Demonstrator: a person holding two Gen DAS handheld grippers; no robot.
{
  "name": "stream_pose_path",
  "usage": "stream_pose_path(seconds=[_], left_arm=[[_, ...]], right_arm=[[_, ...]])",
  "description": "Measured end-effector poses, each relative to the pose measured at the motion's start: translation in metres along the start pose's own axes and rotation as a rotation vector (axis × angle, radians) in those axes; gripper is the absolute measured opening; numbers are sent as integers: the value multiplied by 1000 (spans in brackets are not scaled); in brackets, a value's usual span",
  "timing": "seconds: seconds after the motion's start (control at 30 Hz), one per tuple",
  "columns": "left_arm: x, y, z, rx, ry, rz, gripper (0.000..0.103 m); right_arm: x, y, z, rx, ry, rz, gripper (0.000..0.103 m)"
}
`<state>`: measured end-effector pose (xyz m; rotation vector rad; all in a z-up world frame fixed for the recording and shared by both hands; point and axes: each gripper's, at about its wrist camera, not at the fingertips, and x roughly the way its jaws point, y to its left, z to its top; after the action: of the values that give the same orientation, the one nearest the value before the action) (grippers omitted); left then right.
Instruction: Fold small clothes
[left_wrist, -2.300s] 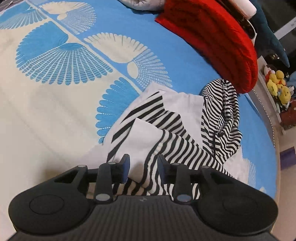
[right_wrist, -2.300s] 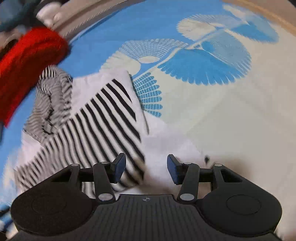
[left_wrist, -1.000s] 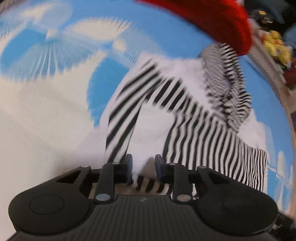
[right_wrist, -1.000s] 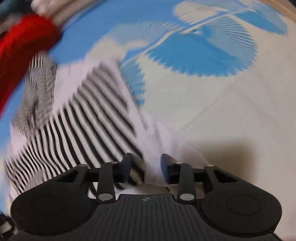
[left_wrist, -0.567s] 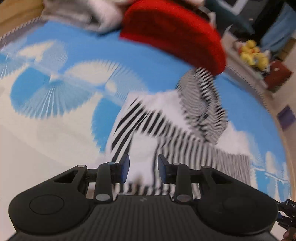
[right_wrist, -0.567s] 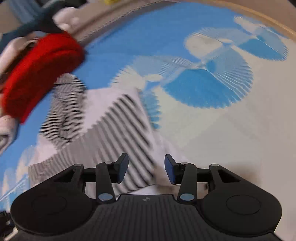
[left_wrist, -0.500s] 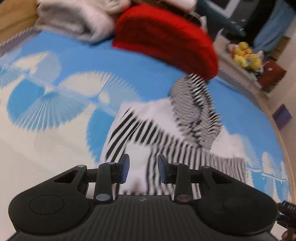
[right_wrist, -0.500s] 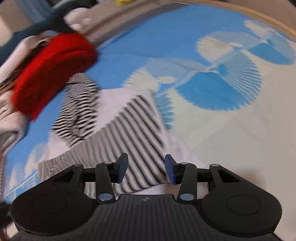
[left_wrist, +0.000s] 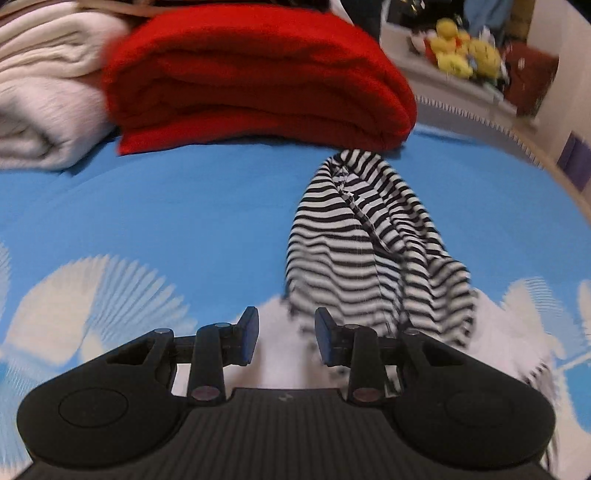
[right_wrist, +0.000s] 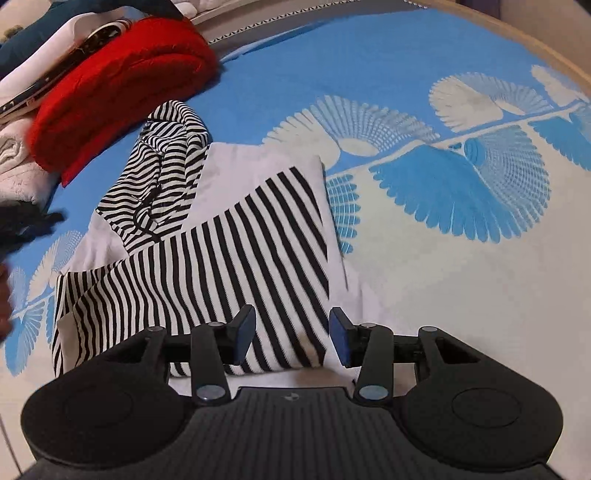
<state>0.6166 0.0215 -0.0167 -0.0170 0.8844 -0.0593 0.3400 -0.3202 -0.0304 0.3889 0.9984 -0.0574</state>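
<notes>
On the bed (right_wrist: 424, 302), spread with a blue and cream fan print, a striped shirt (right_wrist: 229, 258) lies partly folded, its hood (left_wrist: 373, 240) bunched at the far end just short of a red blanket (left_wrist: 258, 81). Beside the blanket sits a white one (left_wrist: 40, 99). Right tongs (right_wrist: 291, 330) hover over the shirt's near edge, jaws opening, pads off the cloth. Left tongs (left_wrist: 284, 334) hang near the hood, part open and holding nothing. Yellow plush toys (left_wrist: 461, 51) sit far right.

left gripper (left_wrist: 284, 335) jaws parted, empty, right gripper (right_wrist: 291, 334) jaws opening, nothing gripped
</notes>
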Motion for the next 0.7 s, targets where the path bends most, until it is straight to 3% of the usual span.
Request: stream_pose_path(seconds=[0.23,0.37,0.43,0.57,0.6,0.63,0.67,0.7], left_arm=[[97,-16,59,-15,-19,21,37],[137,-20,95,-58,-46,42,39],[154,-22,110,-96,-69,31,49],[182,-37,123,-55,-61,41,52],[187,-39,123,-38,-52,55,45],[194,-42,123,-11,-38,64,11],[198,-43,123,18,-18,63,3],[196,-45,122,48,-24,70,2]], right_arm=[[21,-18,0,-53,60,-54,51],[28,-31,3,-96,53,-164,50],[28,-39,8,-114,21,-242,50],[33,-49,13,-162,6,-346,50],[35,-49,13,-173,11,-358,50],[36,-48,12,-191,15,-367,50],[38,-47,12,-203,19,-368,50],[39,-46,12,-209,23,-365,50]])
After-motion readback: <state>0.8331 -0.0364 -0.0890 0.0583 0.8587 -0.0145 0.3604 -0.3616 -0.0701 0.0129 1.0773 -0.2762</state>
